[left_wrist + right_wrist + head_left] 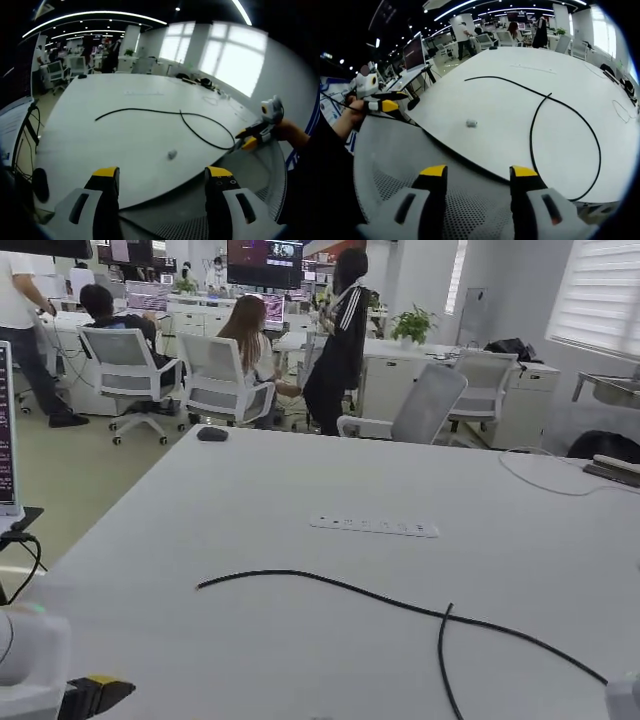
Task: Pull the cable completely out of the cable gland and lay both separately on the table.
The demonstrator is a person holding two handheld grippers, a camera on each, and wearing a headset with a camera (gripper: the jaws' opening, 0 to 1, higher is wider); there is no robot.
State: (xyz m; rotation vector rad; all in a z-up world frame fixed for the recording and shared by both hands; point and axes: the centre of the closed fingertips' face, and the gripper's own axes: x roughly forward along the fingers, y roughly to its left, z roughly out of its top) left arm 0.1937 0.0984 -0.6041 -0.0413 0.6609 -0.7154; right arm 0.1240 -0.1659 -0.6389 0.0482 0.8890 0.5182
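Table (250,500) with one black cable (330,585), one small gland (471,123), apart

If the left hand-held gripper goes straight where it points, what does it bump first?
Probably the white table, near the small cable gland and the black cable. Depth is unclear, so the left hand-held gripper might touch the gland first.

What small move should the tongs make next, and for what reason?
Probably none on the parts: just draw the left tongs and right tongs back. Both are open and empty, the cable lies on the table, and the gland lies apart from it near the edge, so the task looks done.
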